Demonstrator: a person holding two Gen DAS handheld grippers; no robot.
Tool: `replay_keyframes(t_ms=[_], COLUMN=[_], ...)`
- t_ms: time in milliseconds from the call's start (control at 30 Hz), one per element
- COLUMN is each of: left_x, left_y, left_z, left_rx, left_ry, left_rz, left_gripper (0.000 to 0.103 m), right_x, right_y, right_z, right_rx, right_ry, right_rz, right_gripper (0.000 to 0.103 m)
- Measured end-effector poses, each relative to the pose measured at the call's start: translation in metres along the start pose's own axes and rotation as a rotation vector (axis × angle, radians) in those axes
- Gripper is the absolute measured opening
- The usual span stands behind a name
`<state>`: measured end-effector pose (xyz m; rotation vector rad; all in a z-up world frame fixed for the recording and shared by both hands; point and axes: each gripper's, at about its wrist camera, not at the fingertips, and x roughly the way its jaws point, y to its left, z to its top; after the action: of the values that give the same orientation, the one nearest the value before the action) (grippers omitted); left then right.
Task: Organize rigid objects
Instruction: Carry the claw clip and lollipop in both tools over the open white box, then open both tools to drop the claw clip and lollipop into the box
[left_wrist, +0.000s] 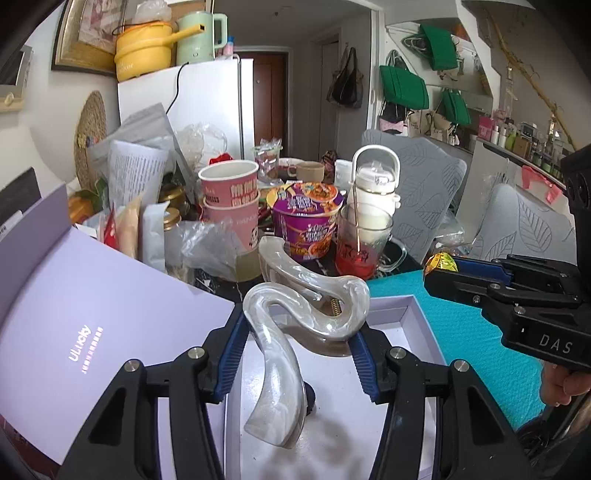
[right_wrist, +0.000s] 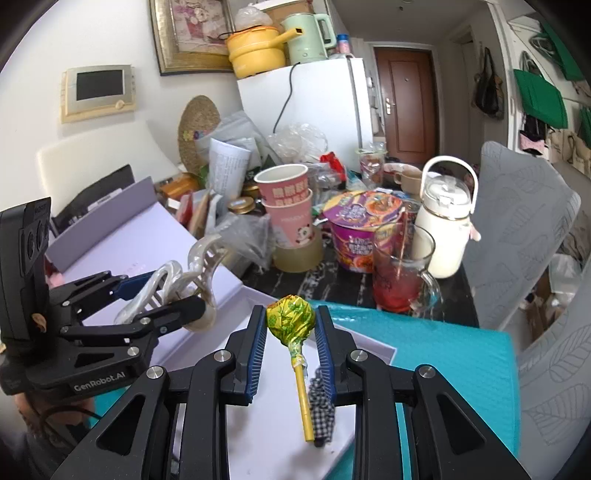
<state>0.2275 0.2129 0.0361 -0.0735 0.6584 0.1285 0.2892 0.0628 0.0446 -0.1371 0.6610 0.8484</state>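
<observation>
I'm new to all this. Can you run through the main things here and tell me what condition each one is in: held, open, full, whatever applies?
Left gripper: shut on the hair claw.
Hair claw: pearly, held above the box.
Right gripper: shut on the lollipop.
Lollipop: wrapped, held by its head, stick hanging free.
Lavender box: open, lid tilted back.
Glass mug: partly filled with red drink.
Noodle bowl: lid still on.
Pink cups: stacked, top one empty.
</observation>
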Motion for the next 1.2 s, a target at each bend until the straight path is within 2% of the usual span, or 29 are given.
replay_keyframes(t_ms=[300,567,967,1100,1200], left_x=[0.031,0.048,0.076,0.083,0.086], left_y=[0.009,0.019,0.007,0.007,0.011], left_z=[-0.010,-0.016,-0.030,-0.033,-0.034], left_rx=[0.003,0.015,0.022,-0.004,-0.027], left_ry=[0.094,0.163,0.242,0.273,0.284], left_rz=[-0.003,-0.005,-0.005,-0.029,-0.019], left_gripper=[0.053,0.053,0.053,0.053,0.053], right_x=[0.023,0.053,0.088,0.095,0.098], right_y=[-0.007,-0.013,-0.031,-0.035,-0.037], right_z=[-0.008,-0.022,-0.040,-0.044,-0.046], right_rx=[0.021,0.024,0.049,0.067,0.072], right_ry=[0.062,0.153,0.263,0.288,0.298], right_rz=[-0.013,-0.027,-0.046,-0.039,-0.039], right_gripper=[0.026,0.026,0.026,0.027,0.027])
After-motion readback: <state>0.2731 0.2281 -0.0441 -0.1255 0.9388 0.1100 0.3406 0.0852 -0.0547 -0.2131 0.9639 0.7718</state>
